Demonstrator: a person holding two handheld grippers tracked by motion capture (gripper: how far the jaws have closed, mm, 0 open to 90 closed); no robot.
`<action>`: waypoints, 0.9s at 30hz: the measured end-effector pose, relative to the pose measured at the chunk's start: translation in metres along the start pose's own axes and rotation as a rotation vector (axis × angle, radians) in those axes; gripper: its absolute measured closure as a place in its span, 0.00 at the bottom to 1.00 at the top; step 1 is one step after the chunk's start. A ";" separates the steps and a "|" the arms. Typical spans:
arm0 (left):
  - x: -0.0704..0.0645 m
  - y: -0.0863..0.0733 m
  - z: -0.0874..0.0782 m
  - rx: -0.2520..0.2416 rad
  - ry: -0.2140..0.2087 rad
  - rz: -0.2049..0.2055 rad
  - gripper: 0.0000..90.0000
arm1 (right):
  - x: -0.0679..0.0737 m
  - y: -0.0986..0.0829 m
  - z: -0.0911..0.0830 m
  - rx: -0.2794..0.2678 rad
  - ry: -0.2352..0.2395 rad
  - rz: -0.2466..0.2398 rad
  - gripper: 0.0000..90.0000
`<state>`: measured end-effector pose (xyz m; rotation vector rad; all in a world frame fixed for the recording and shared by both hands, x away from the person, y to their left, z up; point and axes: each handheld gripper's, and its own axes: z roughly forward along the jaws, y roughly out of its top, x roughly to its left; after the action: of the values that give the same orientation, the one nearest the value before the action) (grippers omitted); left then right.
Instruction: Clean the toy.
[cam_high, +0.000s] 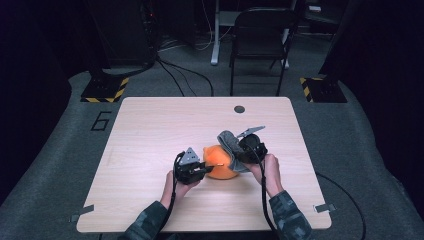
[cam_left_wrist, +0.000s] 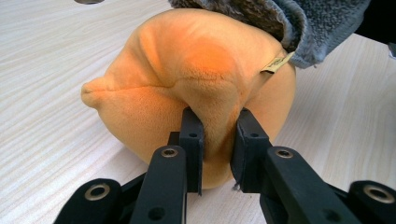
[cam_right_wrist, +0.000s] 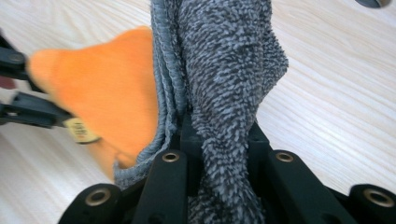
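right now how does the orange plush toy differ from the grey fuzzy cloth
The orange plush toy is stuffed, rounded and smooth-piled; the grey fuzzy cloth is flat, limp fabric with a coarse looped pile and a stitched edge. The toy rests on the wooden table, while the cloth is lifted and drapes against the toy's side. The left gripper pinches a fold of the toy; the right gripper clamps the cloth. Both are soft textiles, each held in shut jaws.
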<state>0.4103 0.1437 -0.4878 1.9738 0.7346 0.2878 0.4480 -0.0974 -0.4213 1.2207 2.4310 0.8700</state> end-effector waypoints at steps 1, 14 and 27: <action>0.000 0.000 0.000 0.000 -0.001 0.000 0.85 | -0.002 -0.001 0.000 0.005 0.001 0.005 0.85; 0.000 0.000 0.001 -0.001 -0.013 0.003 0.85 | -0.030 -0.017 0.021 0.062 -0.028 0.091 0.85; 0.001 0.000 0.000 -0.006 -0.012 -0.003 0.84 | -0.038 -0.032 0.056 0.168 -0.054 0.112 0.85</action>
<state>0.4110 0.1449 -0.4880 1.9670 0.7284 0.2762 0.4781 -0.1213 -0.4855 1.4321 2.4536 0.6624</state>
